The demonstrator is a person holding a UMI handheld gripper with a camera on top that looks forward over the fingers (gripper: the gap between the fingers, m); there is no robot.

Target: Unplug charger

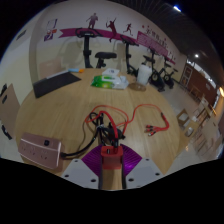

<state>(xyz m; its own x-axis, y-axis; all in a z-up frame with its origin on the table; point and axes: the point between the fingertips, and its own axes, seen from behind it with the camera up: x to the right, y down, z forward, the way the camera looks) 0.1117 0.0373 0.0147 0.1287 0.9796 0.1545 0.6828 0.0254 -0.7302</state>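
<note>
The jaws are pinching the charger low in the frame's centre, gripping its body so it can pull free from the red cable.

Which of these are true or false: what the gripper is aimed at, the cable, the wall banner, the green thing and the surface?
1. The gripper points at the black plugs just ahead of its fingers. True.
2. A red cable trails across the surface beyond the fingers. True.
3. The banner on the far wall is green. False: it is purple with dark figures.
4. A green thing lies farther off, beyond the plugs. True.
5. The surface under the cable is covered by a blue cloth. False: it is bare light wood.
</note>
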